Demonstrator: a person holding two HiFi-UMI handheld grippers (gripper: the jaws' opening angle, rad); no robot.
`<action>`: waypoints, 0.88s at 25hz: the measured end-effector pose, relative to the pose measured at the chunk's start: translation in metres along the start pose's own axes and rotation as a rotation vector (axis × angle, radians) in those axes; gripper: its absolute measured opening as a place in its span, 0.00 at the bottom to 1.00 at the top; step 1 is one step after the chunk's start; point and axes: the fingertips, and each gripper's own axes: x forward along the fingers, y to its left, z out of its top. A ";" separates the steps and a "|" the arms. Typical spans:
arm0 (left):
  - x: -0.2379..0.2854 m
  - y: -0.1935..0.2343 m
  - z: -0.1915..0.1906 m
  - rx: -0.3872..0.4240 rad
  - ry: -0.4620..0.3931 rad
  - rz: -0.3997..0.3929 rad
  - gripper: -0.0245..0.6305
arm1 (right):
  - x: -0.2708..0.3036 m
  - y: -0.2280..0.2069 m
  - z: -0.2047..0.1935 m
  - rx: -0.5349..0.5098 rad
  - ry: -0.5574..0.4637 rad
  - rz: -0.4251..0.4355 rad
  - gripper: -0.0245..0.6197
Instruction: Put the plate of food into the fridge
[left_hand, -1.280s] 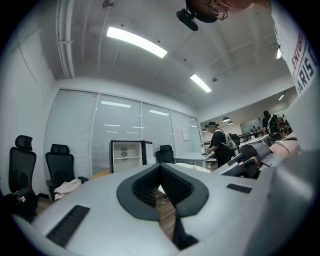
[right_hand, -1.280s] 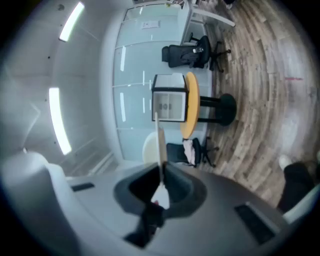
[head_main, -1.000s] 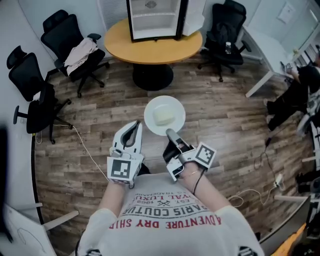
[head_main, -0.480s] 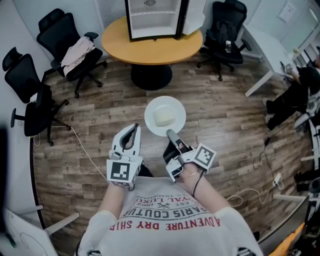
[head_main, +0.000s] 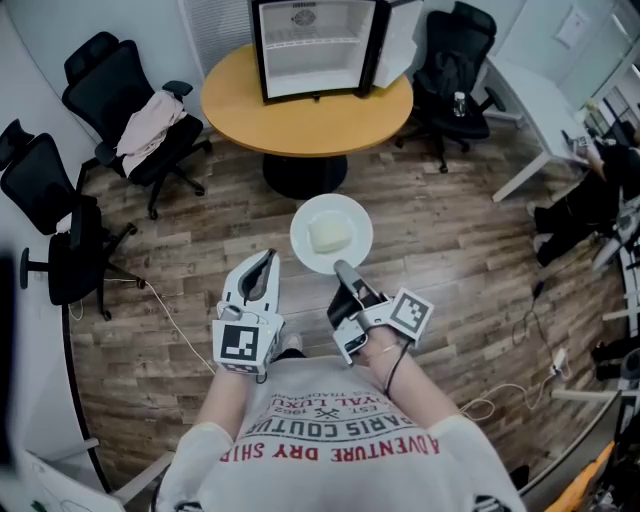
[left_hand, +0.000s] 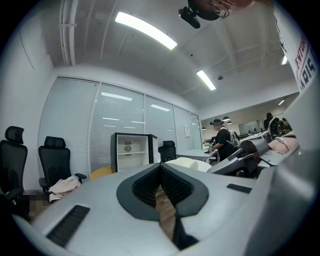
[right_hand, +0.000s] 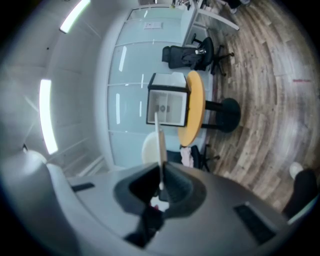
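In the head view a white plate (head_main: 350, 215) with a pale block of food (head_main: 327, 234) hangs level over the wood floor. My right gripper (head_main: 345, 272) is shut on its near rim. In the right gripper view the plate (right_hand: 159, 137) shows edge-on between the jaws, with the food (right_hand: 149, 150) to its left. My left gripper (head_main: 266, 262) floats beside the plate on its left, shut and holding nothing; its pads (left_hand: 172, 186) meet at the tip. The small fridge (head_main: 312, 42) stands on a round yellow table (head_main: 300, 105) ahead, door (head_main: 396, 40) swung open and white shelves showing.
Black office chairs stand left of the table (head_main: 105, 65), one draped with a pale cloth (head_main: 150, 115), and another on the right (head_main: 452, 60). A white desk (head_main: 545, 105) and a seated person (head_main: 590, 195) are at the right. A cable (head_main: 172, 310) trails over the floor.
The table and fridge have slid lower and nearer in the head view. Both grippers and the plate keep their places relative to me.
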 end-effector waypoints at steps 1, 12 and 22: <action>0.005 0.011 0.000 0.005 -0.001 -0.004 0.09 | 0.011 0.001 0.001 0.004 -0.006 0.002 0.10; 0.054 0.102 -0.014 -0.006 0.020 -0.026 0.09 | 0.114 0.003 0.015 0.035 -0.043 -0.004 0.10; 0.111 0.127 -0.030 -0.007 0.049 0.035 0.09 | 0.174 -0.012 0.057 0.061 0.023 -0.010 0.10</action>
